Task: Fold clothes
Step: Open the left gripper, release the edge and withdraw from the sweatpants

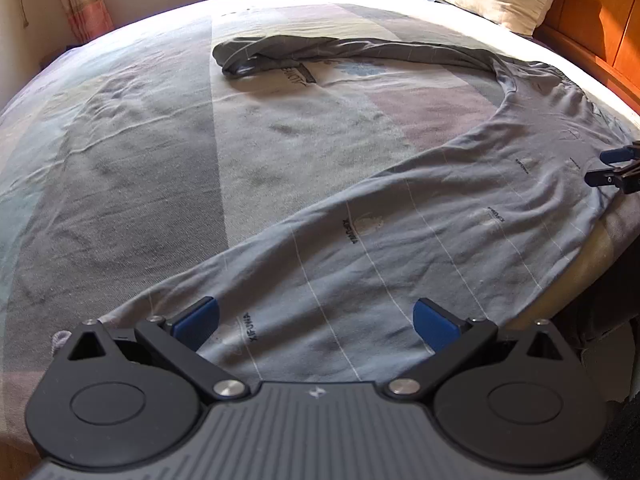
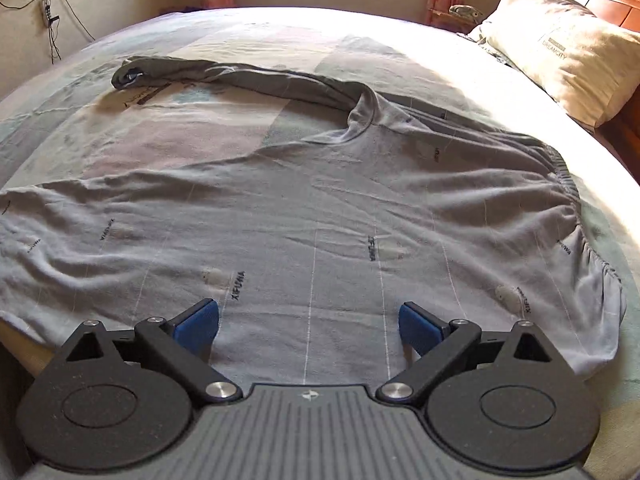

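2 grippers over grey trousers [image 2: 320, 208] spread on a patterned bed sheet [image 1: 120, 168].
Left gripper [image 1: 316, 322] and right gripper [image 2: 309, 322] both stand wide, holding nothing; a pillow [image 2: 560, 48] lies beyond the trousers' waistband, well apart.

I am looking down on a bed [image 2: 280, 20] covered by a patchwork sheet [image 1: 140, 168] in grey, pale green and dusty pink blocks, lightly creased. A grey pair of trousers [image 2: 320, 208] with thin white lines and small printed words lies flat across the near edge, waistband toward the headboard side. One leg stretches away across the sheet. A cream pillow [image 2: 560, 48] rests at the bed's head.
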The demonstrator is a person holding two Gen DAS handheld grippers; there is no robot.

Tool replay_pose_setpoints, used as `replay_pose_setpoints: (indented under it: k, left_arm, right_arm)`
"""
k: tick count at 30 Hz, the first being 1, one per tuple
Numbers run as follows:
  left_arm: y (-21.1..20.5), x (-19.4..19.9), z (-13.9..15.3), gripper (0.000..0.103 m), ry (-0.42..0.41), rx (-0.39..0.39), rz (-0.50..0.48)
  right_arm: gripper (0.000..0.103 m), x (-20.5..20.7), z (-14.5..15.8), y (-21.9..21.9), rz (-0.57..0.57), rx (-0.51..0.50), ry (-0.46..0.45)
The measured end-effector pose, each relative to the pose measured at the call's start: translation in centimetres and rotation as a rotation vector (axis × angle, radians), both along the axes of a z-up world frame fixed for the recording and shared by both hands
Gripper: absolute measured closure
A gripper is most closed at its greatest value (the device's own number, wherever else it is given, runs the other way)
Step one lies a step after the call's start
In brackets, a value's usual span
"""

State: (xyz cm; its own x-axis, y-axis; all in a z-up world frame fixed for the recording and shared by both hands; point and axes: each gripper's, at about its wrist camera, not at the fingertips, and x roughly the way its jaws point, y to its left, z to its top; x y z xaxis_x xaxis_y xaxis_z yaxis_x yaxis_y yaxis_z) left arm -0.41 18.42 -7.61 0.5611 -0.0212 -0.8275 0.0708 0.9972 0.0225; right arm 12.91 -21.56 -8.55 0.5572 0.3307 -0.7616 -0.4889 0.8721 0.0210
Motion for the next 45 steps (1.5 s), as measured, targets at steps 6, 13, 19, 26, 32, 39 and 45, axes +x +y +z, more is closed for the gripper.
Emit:
replay_pose_setpoints:
  k: [6,13,19,26,32,39,45]
  left_arm:
    - [-0.9,-1.2,0.1,0.001,0.052,0.023,-0.009]
    - [-8.2,1.7,2.6,0.001,-0.043,-0.039,-0.218]
    - [-11.4,1.4,-0.6,0.001,0.034,-0.124,-0.225]
    - [-9.8,0.6,2.0,0.001,-0.003,-0.124,-0.189]
    - [-6.5,3.1,0.2,0.001,0.011,-0.079,-0.036]
    - [-6.0,-0.1,0.5,0.001,0.031,-0.198,-0.058]
    - [-2.8,1.5,0.9,0.001,-0.012,-0.157,0.061]
  right_arm:
    - [0.0,-1.9,-0.3,-3.1,-0.016,0.001,-0.007]
    - [0.0,-1.2,-0.2,-3.0,-0.114,0.01,-0.056]
    - [0.0,-1.5,-1.1,-3.7,-0.115,0.047,-0.073]
    - [0.0,-2.0,-1.5,-4.0,-0.112,0.075,-0.106]
    - [0.0,-2.1,-1.5,-4.0,-0.112,0.077,-0.109]
    - [0.0,-2.0,-1.5,-3.8,-0.123,0.071,-0.104]
    - [0.0,-2.0,-1.4,-3.7,-0.131,0.066,-0.097]
